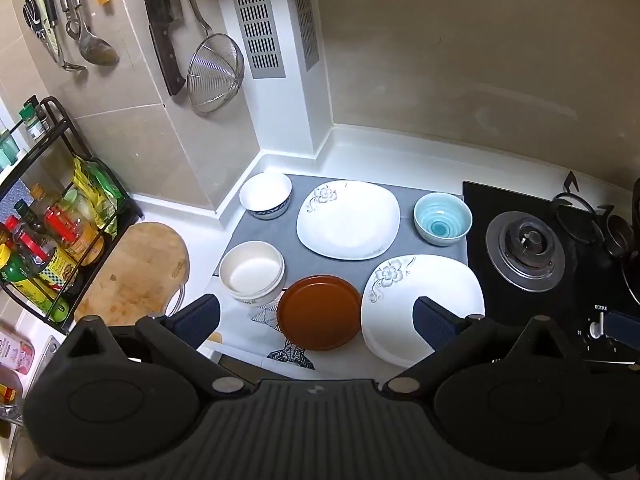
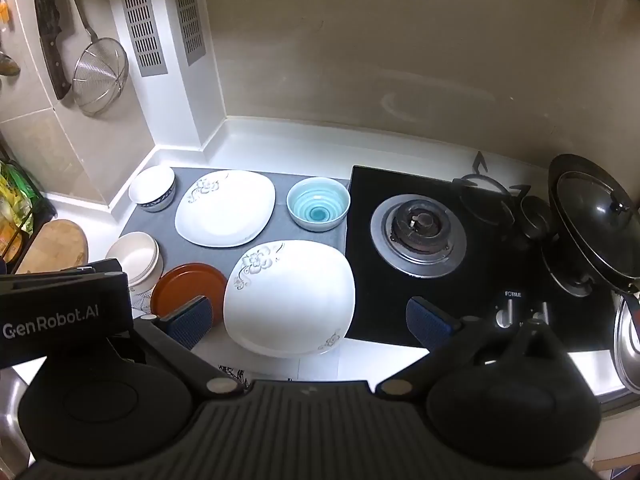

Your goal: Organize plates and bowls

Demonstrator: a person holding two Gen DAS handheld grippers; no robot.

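On a grey mat [image 1: 288,248] lie two white square plates with flower prints, one at the back [image 1: 348,220] [image 2: 225,208] and one at the front [image 1: 420,304] [image 2: 289,298]. A brown round plate [image 1: 319,312] [image 2: 186,288] sits left of the front plate. A cream bowl [image 1: 252,276] [image 2: 136,258], a white blue-rimmed bowl [image 1: 266,195] [image 2: 153,187] and a light blue bowl [image 1: 442,219] [image 2: 318,203] stand around them. My left gripper [image 1: 316,320] is open and empty above the brown plate. My right gripper [image 2: 308,320] is open and empty above the front white plate.
A black gas stove [image 2: 424,232] lies right of the mat, with a lidded wok [image 2: 596,220] at far right. A wooden cutting board [image 1: 136,276] and a rack of bottles [image 1: 44,240] stand at left. A cleaver [image 1: 160,20] and strainer [image 1: 216,72] hang on the wall.
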